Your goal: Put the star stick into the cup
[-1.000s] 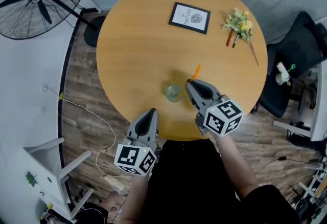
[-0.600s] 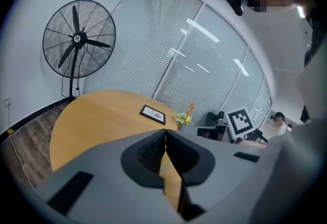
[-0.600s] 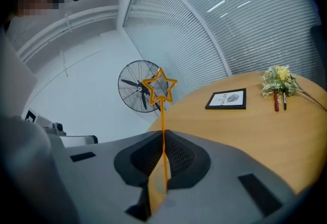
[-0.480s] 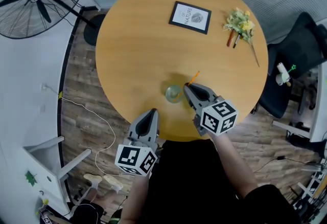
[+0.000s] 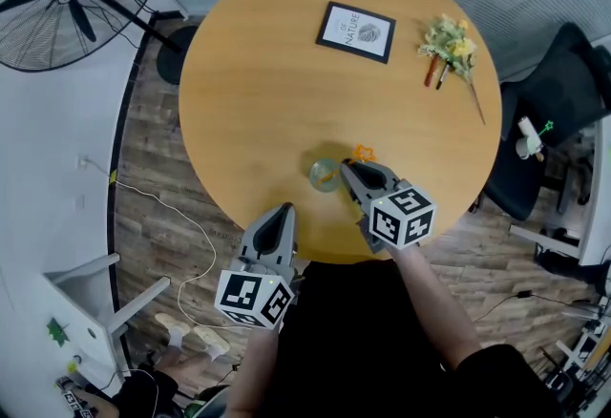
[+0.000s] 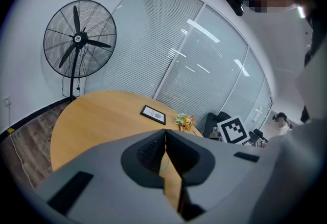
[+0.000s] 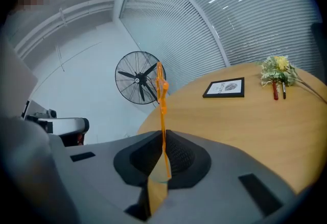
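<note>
The right gripper is pinching the star stick by its stem, star end pointing away from the jaws, just beside the cup, seemingly to line it up for dropping in, while the left gripper, jaws pressed together on nothing, is idling at the table edge

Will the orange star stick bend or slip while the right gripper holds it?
Probably light and slightly flexible: the star stick is very thin. It may pivot, since the right gripper pinches it at one narrow spot.
</note>
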A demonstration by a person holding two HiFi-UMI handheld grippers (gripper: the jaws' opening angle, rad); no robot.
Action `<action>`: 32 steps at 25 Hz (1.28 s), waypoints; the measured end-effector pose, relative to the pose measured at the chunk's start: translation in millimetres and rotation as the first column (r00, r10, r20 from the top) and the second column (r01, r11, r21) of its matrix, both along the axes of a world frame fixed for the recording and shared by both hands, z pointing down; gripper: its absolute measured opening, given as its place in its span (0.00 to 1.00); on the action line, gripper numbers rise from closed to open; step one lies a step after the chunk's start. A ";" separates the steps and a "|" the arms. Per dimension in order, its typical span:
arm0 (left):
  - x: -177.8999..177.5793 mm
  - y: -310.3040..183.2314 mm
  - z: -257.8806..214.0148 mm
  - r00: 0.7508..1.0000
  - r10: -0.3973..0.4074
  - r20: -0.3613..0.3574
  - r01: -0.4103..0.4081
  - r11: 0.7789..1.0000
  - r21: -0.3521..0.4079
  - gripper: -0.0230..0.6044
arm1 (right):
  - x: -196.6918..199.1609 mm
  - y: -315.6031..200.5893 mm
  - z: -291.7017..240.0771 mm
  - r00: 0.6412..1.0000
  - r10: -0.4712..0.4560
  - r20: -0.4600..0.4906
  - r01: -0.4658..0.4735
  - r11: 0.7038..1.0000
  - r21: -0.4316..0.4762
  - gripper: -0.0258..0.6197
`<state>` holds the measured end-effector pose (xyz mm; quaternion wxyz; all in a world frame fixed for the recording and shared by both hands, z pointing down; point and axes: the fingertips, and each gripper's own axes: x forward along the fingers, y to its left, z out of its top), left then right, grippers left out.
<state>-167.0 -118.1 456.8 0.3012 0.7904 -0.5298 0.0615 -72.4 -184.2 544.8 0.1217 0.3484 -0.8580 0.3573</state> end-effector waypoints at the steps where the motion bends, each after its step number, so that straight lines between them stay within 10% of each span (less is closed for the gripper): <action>1: -0.3 0.1 0.1 1.000 -0.001 0.000 0.001 1.000 0.000 0.04 | -0.2 0.3 2.1 1.000 -0.002 -0.004 0.002 1.000 -0.003 0.09; 32: -1.7 -2.5 -0.8 1.000 -0.016 -0.006 0.016 1.000 0.003 0.04 | 4.9 -0.9 27.8 1.000 0.023 -0.009 -0.024 0.996 -0.085 0.09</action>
